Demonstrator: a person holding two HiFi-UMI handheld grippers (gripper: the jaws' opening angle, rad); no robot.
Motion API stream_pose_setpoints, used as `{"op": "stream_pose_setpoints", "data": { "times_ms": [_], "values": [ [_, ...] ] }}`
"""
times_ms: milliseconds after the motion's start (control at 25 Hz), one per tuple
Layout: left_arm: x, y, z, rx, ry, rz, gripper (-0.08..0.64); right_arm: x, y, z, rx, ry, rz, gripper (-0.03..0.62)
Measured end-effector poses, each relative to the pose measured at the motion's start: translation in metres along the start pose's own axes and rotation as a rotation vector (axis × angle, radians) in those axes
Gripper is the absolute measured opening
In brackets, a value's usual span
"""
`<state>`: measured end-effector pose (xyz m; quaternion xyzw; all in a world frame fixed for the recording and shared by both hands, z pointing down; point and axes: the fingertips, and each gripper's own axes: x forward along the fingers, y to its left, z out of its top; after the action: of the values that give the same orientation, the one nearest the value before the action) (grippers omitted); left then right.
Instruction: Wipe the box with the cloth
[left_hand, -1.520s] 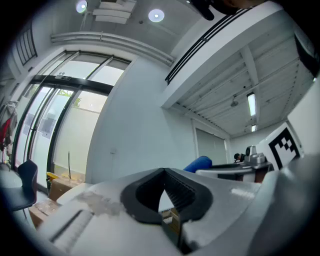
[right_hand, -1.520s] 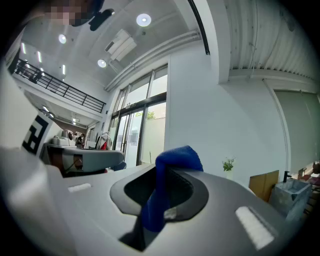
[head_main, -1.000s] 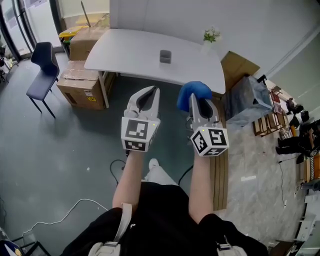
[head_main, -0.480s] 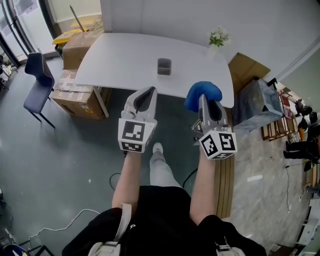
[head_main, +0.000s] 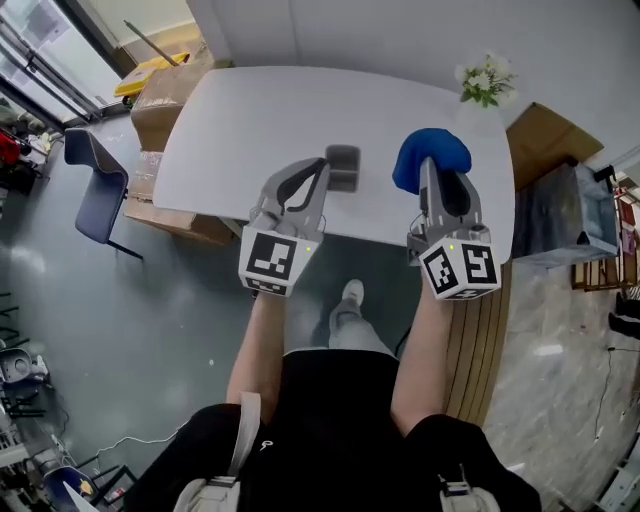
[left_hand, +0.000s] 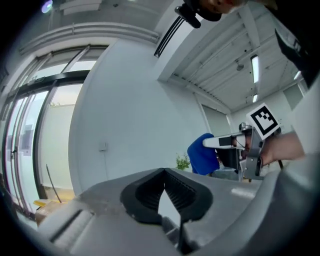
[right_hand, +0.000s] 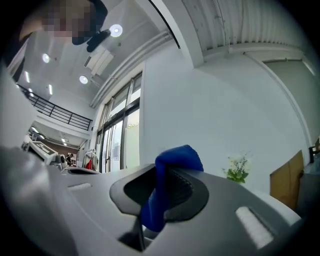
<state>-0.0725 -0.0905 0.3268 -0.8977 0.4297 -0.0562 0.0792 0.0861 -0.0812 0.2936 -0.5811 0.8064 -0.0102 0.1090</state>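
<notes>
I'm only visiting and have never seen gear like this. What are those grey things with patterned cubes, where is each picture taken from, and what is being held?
There is no robot here: a person holds a two-jaw tool in each hand, and the patterned cubes are parts of those tools. The head view comes from a camera on the person's head, looking down. The other two views come from cameras riding on the tools. The left gripper is shut and empty. The right gripper is shut on a blue cloth. Ahead, a white table carries a small grey box and a plant.
</notes>
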Motion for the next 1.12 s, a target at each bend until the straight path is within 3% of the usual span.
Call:
{"op": "stream_pose_setpoints", "data": {
  "times_ms": [200, 480, 800, 1120],
  "values": [
    [0.045, 0.012, -0.004, 0.109, 0.023, -0.054, 0.002, 0.059, -0.021, -0.001, -0.003, 0.005, 0.094, 0.051],
    [0.073, 0.023, -0.04, 0.219, 0.17, -0.182, 0.002, 0.103, -0.022, -0.028, 0.01, 0.058, 0.16, 0.051],
    [0.102, 0.015, -0.113, 0.253, 0.386, -0.32, 0.026, 0.124, -0.058, -0.05, 0.03, 0.096, 0.107, 0.051],
    [0.1, 0.002, -0.185, 0.366, 0.62, -0.457, 0.063, 0.126, -0.073, -0.08, 0.061, 0.142, 0.061, 0.051]
  ]
}}
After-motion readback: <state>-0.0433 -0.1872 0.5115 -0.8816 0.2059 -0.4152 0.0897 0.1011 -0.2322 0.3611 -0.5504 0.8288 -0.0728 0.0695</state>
